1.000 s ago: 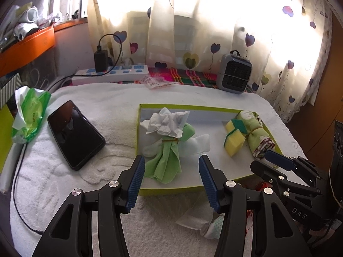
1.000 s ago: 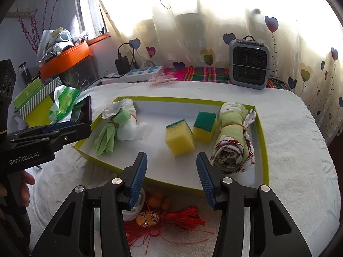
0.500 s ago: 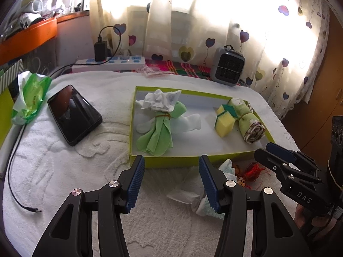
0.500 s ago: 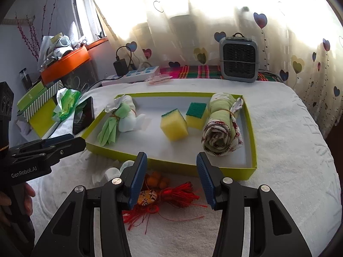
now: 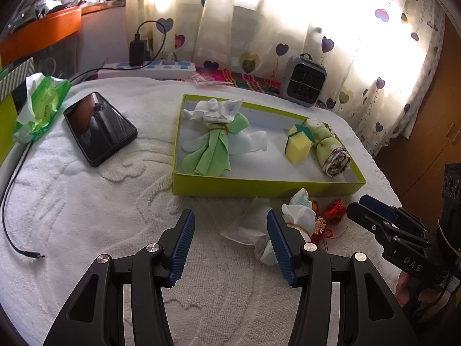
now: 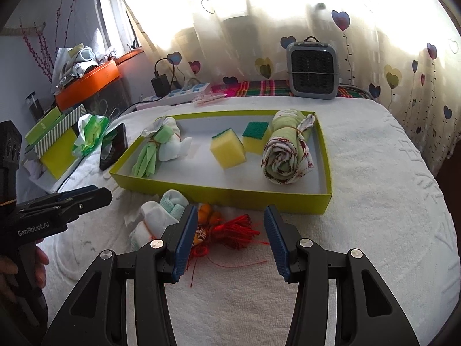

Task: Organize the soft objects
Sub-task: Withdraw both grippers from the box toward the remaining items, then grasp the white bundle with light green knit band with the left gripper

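Left wrist view: left claw hangs released over the white towel-covered worktop, nothing between its blue pads, jaws apart. Just right of its right finger lies a white sock bundle tied with a band, outside the tray, touching a red tassel charm. Right claw shows at the right edge, near the tassel.

Right wrist view: right claw also released, jaws apart, nothing gripped; red tassel charm lies on the towel between and beyond its fingers, not pressed by the pads. White sock bundle sits just left of it. Left claw pokes in from the left, a hand under it.

Green tray sits just behind both loose items. Inside: green-and-white cloth bundle at the left end, 2 yellow sponges in the middle, 1 tilted on an edge, rolled green towel at the right end.

Off tray: black phone to the left, tissue pack beyond it, small grey heater at the back.
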`<state>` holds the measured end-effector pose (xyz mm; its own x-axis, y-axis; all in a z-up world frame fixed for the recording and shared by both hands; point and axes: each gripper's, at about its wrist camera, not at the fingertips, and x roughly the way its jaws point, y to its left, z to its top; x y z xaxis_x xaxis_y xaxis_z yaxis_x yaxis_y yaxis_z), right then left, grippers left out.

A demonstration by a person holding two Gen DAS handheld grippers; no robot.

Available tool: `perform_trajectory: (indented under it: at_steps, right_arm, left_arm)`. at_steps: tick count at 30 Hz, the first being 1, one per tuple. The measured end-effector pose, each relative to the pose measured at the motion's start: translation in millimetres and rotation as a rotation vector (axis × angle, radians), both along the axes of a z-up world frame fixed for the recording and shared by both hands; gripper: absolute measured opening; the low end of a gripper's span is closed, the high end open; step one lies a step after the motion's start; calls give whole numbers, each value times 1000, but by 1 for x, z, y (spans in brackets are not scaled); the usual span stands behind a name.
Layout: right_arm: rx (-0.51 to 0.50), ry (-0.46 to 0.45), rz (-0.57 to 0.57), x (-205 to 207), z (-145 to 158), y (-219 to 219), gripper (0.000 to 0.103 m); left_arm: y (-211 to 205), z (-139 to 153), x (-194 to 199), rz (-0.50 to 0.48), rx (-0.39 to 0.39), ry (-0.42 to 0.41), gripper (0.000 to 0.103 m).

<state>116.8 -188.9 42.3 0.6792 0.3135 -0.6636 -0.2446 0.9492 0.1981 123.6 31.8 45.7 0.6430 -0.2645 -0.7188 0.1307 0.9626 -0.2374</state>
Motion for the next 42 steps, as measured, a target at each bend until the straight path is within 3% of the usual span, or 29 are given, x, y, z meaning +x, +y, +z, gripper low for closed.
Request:
perform_trajectory:
  at_steps: [8, 19, 28, 33, 38, 42]
  right_arm:
    - [-40, 54, 13, 1, -13, 11, 49]
    - [-1, 101, -49, 15, -19, 6, 49]
    - [6, 14, -39, 12, -7, 12, 49]
    - [28, 20, -66, 13, -8, 4, 49]
    - [68, 81, -75, 20, -17, -3, 49]
    - [67, 69, -77, 18, -15, -4, 49]
  left_arm:
    - [-2, -11, -4, -21, -17, 26, 51]
    - [-1, -19, -2, -34, -38, 47, 51]
    - [-3, -23, 0, -43, -42, 60, 51]
    - [-8, -22, -2, -69, -46, 55, 51]
    - [-10, -22, -3, -83, -57, 62, 51]
    - [-15, -21, -4, -109, -58, 60, 51]
